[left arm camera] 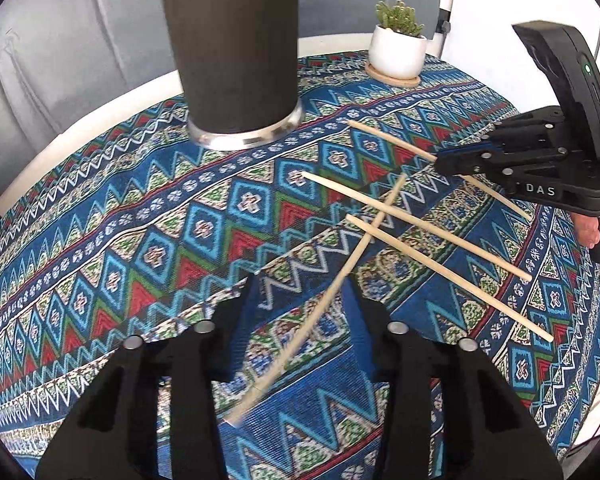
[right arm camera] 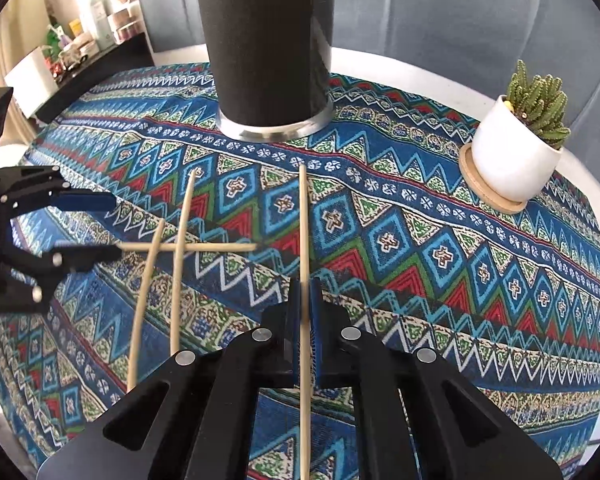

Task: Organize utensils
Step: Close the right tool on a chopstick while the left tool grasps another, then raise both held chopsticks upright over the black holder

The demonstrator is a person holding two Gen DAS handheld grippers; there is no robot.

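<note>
R hand-held gripper (right arm camera: 309, 312) pinching chopstick (right arm camera: 304, 240) | L hand-held gripper (left arm camera: 300, 300) spread, crossing chopstick (left arm camera: 340, 276) between (untouched) | tumbler (left arm camera: 236, 60) behind

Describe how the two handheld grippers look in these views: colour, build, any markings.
Both grippers, left and right, are matte black linkage frames with round silver pivot pins, cut-out slots and blue-faced fingers. The right one's body shows white "DAS" lettering and a small green light.

The cloth (left arm camera: 204, 216) on the table is blue with zigzags, diamonds, red and green triangles and little white flowers. The tall cup (left arm camera: 232, 40) is black with a shiny silver bottom. The chopsticks (left arm camera: 416, 224) are pale wood. The plant (right arm camera: 540, 100) is green in a white pot (right arm camera: 508, 164). The claws (right arm camera: 304, 308) are black.
</note>
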